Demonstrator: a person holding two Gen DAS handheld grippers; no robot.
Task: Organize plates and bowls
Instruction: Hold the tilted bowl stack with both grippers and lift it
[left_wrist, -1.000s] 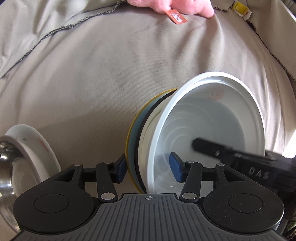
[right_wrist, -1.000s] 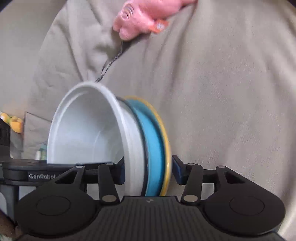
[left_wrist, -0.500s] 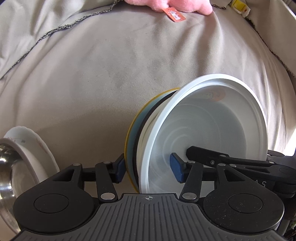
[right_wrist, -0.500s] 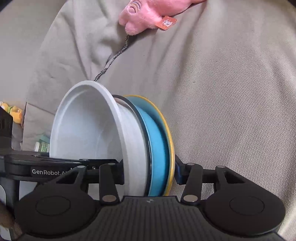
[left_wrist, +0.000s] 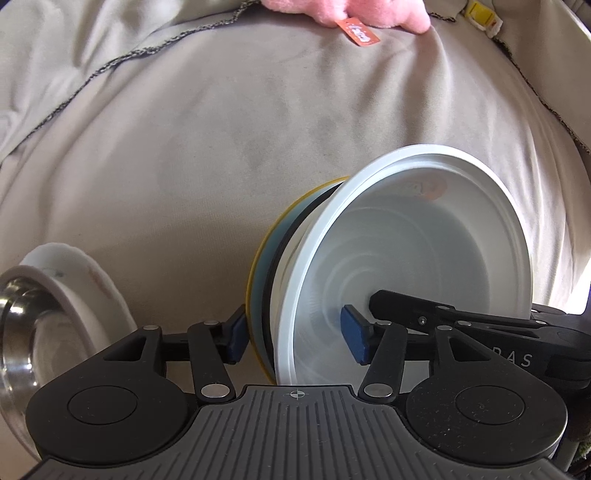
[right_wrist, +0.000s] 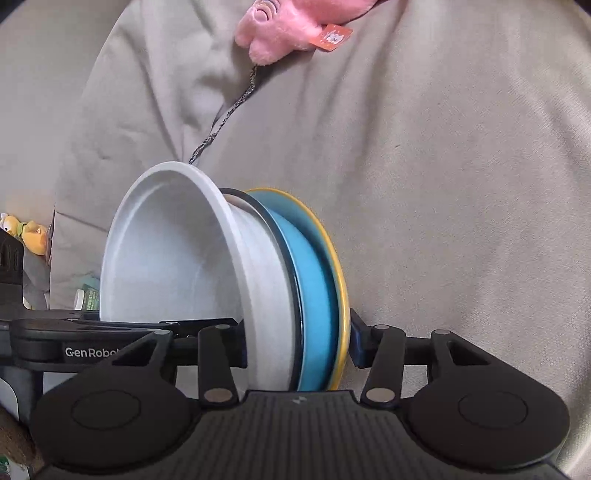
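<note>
A white bowl (left_wrist: 424, 258) (right_wrist: 166, 258), a black-rimmed plate (right_wrist: 288, 266) and a blue plate with a yellow rim (right_wrist: 317, 295) (left_wrist: 258, 295) are nested and held on edge above the beige cloth. My right gripper (right_wrist: 297, 343) is shut on this stack, one pad inside the bowl, the other behind the yellow rim. In the left wrist view its finger (left_wrist: 406, 306) reaches into the bowl. My left gripper (left_wrist: 295, 338) stands open astride the same stack, its pads a little off the dishes. In the right wrist view its body (right_wrist: 74, 332) shows at the left.
A steel bowl (left_wrist: 22, 325) sits in a white scalloped plate (left_wrist: 85, 280) at the lower left. A pink plush toy (left_wrist: 351, 11) (right_wrist: 280, 33) lies at the far edge of the cloth (left_wrist: 221, 147). A yellow toy (right_wrist: 26, 229) shows at the far left.
My left gripper's jaws have spread slightly off the stack. The right gripper's finger in the bowl has levelled out. The stack has barely shifted.
</note>
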